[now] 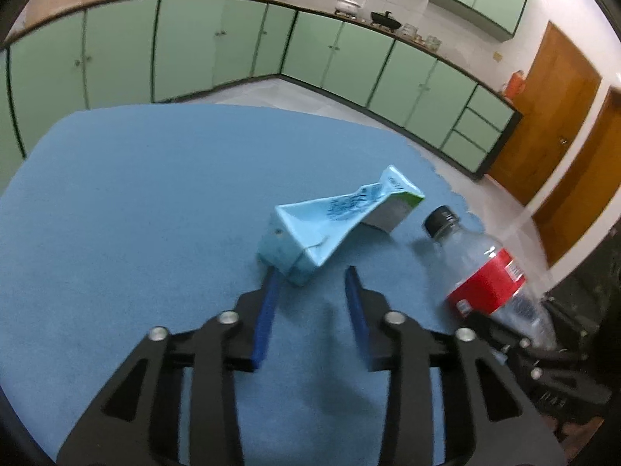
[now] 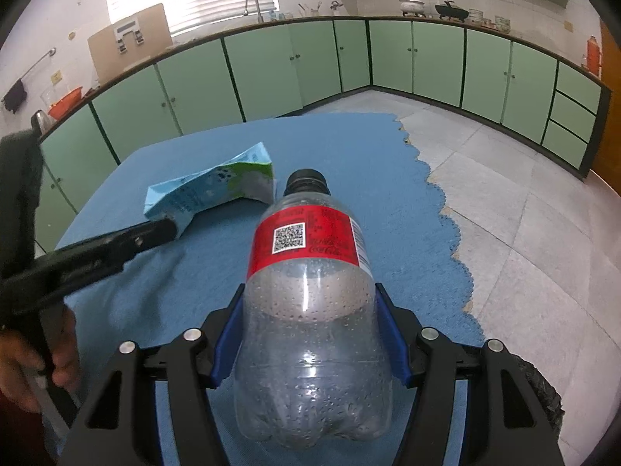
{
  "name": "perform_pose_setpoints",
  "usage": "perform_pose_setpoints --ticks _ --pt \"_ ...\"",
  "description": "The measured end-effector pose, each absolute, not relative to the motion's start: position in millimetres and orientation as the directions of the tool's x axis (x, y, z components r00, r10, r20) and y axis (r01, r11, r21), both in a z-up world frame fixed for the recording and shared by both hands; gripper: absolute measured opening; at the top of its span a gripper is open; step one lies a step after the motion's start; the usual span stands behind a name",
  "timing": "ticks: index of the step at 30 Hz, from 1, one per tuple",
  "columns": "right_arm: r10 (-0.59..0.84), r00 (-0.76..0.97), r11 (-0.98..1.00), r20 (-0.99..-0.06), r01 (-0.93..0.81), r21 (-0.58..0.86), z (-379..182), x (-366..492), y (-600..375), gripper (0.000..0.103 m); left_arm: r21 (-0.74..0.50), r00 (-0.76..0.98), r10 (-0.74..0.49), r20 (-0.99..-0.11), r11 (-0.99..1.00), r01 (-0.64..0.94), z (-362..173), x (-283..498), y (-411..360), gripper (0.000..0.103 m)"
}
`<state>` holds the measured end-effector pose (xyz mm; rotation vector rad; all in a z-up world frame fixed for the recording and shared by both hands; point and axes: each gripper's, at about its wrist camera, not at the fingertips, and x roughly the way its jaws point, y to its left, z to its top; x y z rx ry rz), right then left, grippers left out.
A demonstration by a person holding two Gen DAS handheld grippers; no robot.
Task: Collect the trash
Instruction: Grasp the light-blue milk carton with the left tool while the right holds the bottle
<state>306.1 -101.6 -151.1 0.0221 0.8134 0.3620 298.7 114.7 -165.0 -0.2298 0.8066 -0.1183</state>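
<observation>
On blue cloth (image 2: 368,163), bottle (image 2: 310,310) cap points away from right tongs (image 2: 310,334).

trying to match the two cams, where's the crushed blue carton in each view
Left wrist: the crushed blue carton lies centre frame, just beyond the open left hand-held gripper.
Right wrist: the carton sits left of centre, behind and left of the bottle held in the right hand-held gripper.
Shared landmark: the bottle's black cap, beside the carton.
</observation>
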Motion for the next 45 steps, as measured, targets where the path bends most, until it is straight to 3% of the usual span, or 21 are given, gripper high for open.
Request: perform_pose_setpoints --ticks 3,6,16,19,21,31,32,35,38,40,41,42,45 --pt "0.317 0.635 0.942 -0.704 -0.300 0.154 -152 308 -102 0.062 -0.216 0.706 -0.140 -0.694 0.976 -0.018 -163 297 122 0.059" --pt "0.319 0.637 0.942 -0.702 -0.296 0.160 -153 309 -102 0.062 -0.194 0.700 -0.139 -0.701 0.981 0.000 -161 310 125 0.066" --pt "0.319 0.640 0.943 -0.699 -0.287 0.169 -156 310 -103 0.062 -0.213 0.636 -0.218 -0.740 0.973 0.086 -167 348 113 0.067" --pt "0.314 0.643 0.944 -0.699 -0.287 0.161 -156 309 -101 0.062 -0.222 0.635 -0.228 -0.739 0.971 0.090 -167 351 110 0.055" --pt "0.310 0.645 0.945 -0.698 -0.287 0.155 -156 308 -100 0.062 -0.228 0.633 -0.228 -0.740 0.970 0.083 -168 351 111 0.033" --pt "0.302 0.649 0.947 -0.698 -0.285 0.145 -155 305 -97 0.062 -0.210 0.655 -0.156 -0.740 0.978 -0.004 -164 298 116 0.032" --pt "0.300 0.650 0.948 -0.698 -0.285 0.142 -155 305 -96 0.062 -0.208 0.651 -0.155 -0.744 0.978 -0.006 -165 294 116 0.034" --pt "0.295 0.646 0.948 -0.704 -0.289 0.132 -155 305 -92 0.062 -0.199 0.647 -0.146 -0.749 0.980 -0.008 -164 294 114 0.058" --pt "0.286 0.635 0.950 -0.718 -0.286 0.125 -156 309 -90 0.062 -0.161 0.653 -0.126 -0.747 0.987 0.006 -160 306 108 0.061" --pt "0.291 0.632 0.950 -0.718 -0.281 0.137 -156 310 -93 0.061 -0.151 0.639 -0.131 -0.758 0.988 0.024 -162 315 105 0.055" --pt "0.293 0.632 0.950 -0.718 -0.276 0.144 -155 310 -94 0.061 -0.158 0.631 -0.142 -0.762 0.987 0.032 -164 318 104 0.040" --pt "0.294 0.630 0.951 -0.719 -0.267 0.155 -155 310 -97 0.061 -0.157 0.632 -0.142 -0.762 0.987 0.032 -164 318 104 0.034" --pt "0.309 0.624 0.949 -0.718 -0.249 0.192 -154 304 -105 0.061 -0.154 0.649 -0.133 -0.749 0.988 0.024 -159 311 104 0.030"
